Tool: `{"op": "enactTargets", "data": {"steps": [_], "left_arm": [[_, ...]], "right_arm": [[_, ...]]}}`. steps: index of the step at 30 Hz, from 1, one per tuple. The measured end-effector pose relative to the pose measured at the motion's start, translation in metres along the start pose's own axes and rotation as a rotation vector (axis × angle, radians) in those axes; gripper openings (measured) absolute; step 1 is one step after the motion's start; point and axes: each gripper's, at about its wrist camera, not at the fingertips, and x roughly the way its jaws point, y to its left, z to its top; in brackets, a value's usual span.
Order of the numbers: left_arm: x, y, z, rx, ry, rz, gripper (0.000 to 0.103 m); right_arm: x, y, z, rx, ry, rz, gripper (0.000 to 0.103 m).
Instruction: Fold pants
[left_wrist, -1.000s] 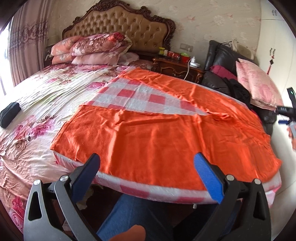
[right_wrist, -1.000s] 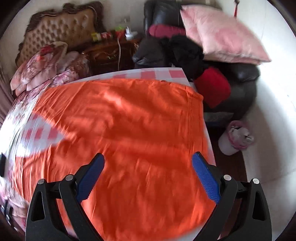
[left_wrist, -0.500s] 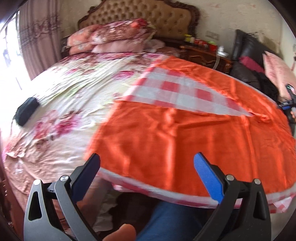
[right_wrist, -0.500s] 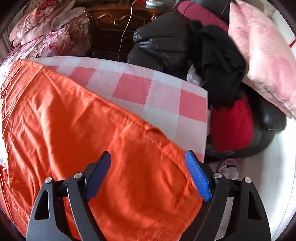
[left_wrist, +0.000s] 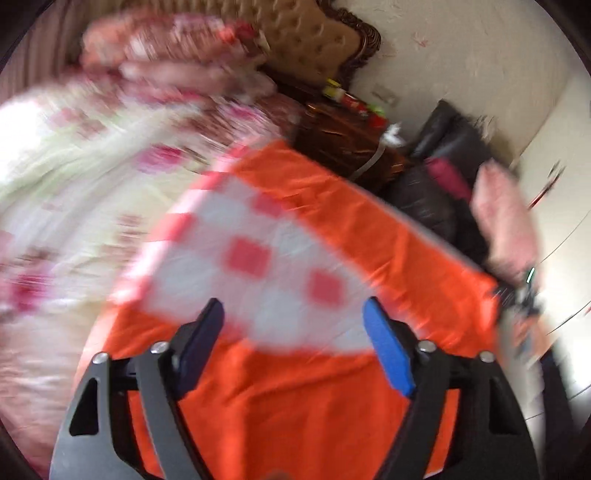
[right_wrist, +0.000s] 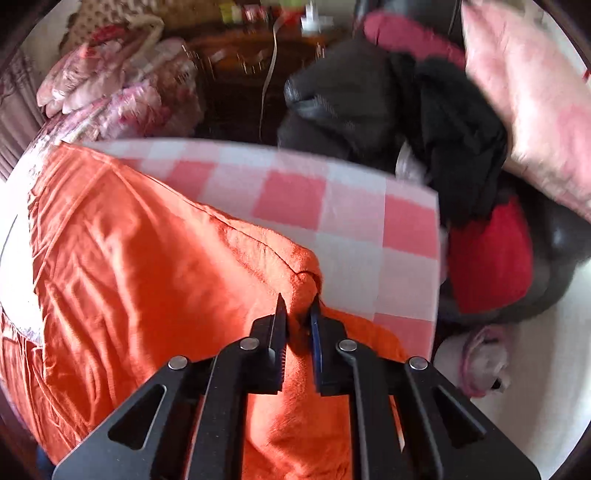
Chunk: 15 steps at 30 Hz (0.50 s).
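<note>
Orange pants (left_wrist: 295, 398) lie spread on a pink-and-white checked board (left_wrist: 258, 266) on the bed. In the left wrist view, which is blurred, my left gripper (left_wrist: 295, 339) is open and empty, over the near leg at the gap between the two legs. In the right wrist view my right gripper (right_wrist: 298, 314) is shut on a bunched fold of the orange pants (right_wrist: 147, 277) at their waist corner, with the checked board (right_wrist: 351, 221) just beyond.
A floral bed sheet (left_wrist: 74, 177) and pillows (left_wrist: 166, 40) lie left. A wooden nightstand (right_wrist: 236, 85) stands behind. A chair with dark clothes (right_wrist: 369, 103), a red item (right_wrist: 491, 266) and a pink cushion (right_wrist: 535, 103) is at the right.
My right gripper has closed on the pants' corner fold; it was open before. My left gripper has swung forward over the pants toward the checked gap, with strong motion blur.
</note>
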Motion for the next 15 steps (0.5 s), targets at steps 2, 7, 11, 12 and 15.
{"op": "enactTargets", "data": {"steps": [2,7,11,12,15], "left_arm": [[0.035,-0.005,0.034,-0.070,0.040,-0.087,0.069],[0.146,-0.016,0.116,-0.273,0.163,-0.241,0.068],[0.231,-0.029,0.147,-0.350,0.258,-0.275,0.066],[0.245,-0.029,0.151,-0.372,0.270,-0.277,0.062],[0.284,-0.025,0.158,-0.415,0.293,-0.239,0.049]], "right_arm": [[-0.037,0.019,-0.015,0.018,-0.098,0.002,0.011],[-0.107,0.074,-0.062,-0.015,-0.229,0.059,0.011],[-0.141,0.105,-0.099,-0.014,-0.253,0.128,0.011],[-0.146,0.110,-0.108,-0.006,-0.251,0.140,0.011],[-0.161,0.120,-0.128,0.008,-0.256,0.166,0.011]]}}
